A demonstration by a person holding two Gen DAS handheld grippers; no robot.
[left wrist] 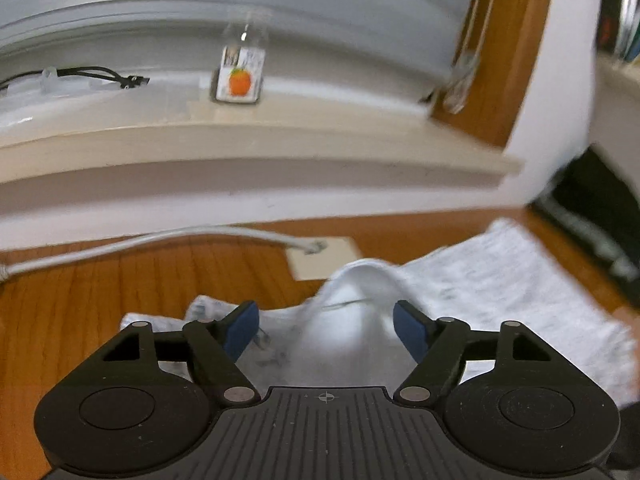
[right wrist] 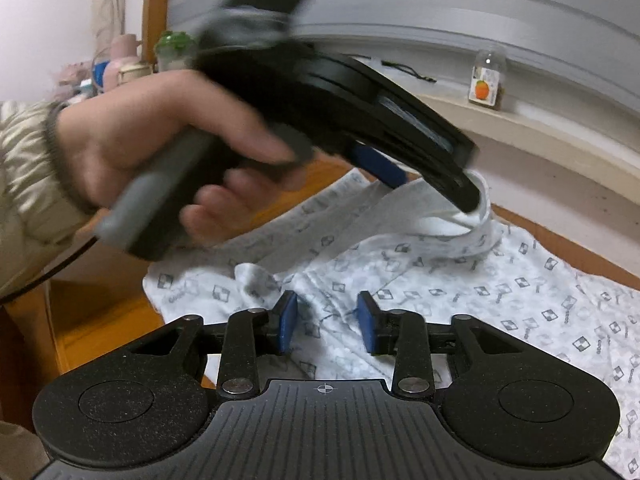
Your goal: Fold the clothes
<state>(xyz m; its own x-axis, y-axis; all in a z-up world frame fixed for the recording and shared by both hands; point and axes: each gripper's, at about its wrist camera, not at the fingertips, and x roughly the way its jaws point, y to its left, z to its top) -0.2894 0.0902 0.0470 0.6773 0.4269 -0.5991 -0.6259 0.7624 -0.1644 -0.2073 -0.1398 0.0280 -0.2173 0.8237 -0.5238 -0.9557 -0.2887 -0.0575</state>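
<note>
The white patterned garment (right wrist: 440,280) lies spread on the wooden floor (left wrist: 100,280) below the window ledge (left wrist: 280,136), mostly flat and unfolded; folding looks barely begun. One fold of it rises toward the ledge between the half-open jaws of the left hand-held gripper (left wrist: 326,326), pads not pressing. The right hand-held gripper (right wrist: 327,328), narrowly open, hovers over the near cloth, holding nothing.

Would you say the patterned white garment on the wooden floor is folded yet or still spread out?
Mostly spread: the garment lies flat on the floor, with one raised fold of cloth between the left gripper's open pads.
</note>
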